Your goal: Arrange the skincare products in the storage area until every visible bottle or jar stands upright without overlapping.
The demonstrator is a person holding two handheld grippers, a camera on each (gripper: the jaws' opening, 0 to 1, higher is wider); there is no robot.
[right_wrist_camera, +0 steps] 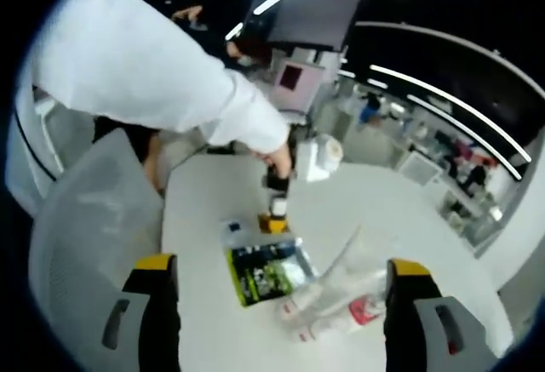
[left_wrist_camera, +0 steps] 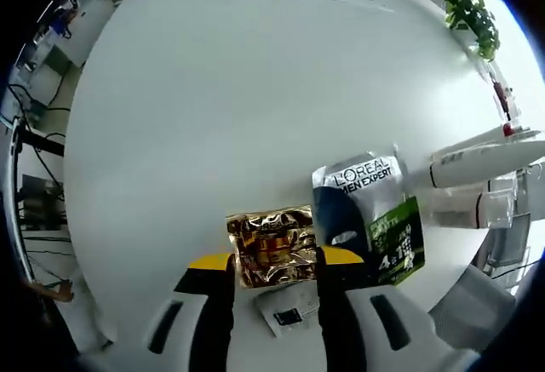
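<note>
A shiny gold box (left_wrist_camera: 271,247) sits between the yellow-tipped jaws of my left gripper (left_wrist_camera: 276,259), which press on both its sides just over the white table (left_wrist_camera: 221,117). To its right lies a flat L'Oréal Men Expert pack (left_wrist_camera: 368,219), and beyond that white tubes (left_wrist_camera: 477,157) lie on their sides. In the right gripper view my right gripper (right_wrist_camera: 283,266) hangs open and empty above the same pack (right_wrist_camera: 268,271) and the lying tubes (right_wrist_camera: 332,302). Farther off, a hand holds the left gripper (right_wrist_camera: 277,178) over the gold box (right_wrist_camera: 272,222).
A small white card (left_wrist_camera: 285,312) lies under the left jaws. A green plant (left_wrist_camera: 473,14) stands at the far table edge. A grey mesh chair (right_wrist_camera: 85,244) stands at the table's left, with a person's white sleeve (right_wrist_camera: 170,74) over it. A white device (right_wrist_camera: 319,157) stands behind.
</note>
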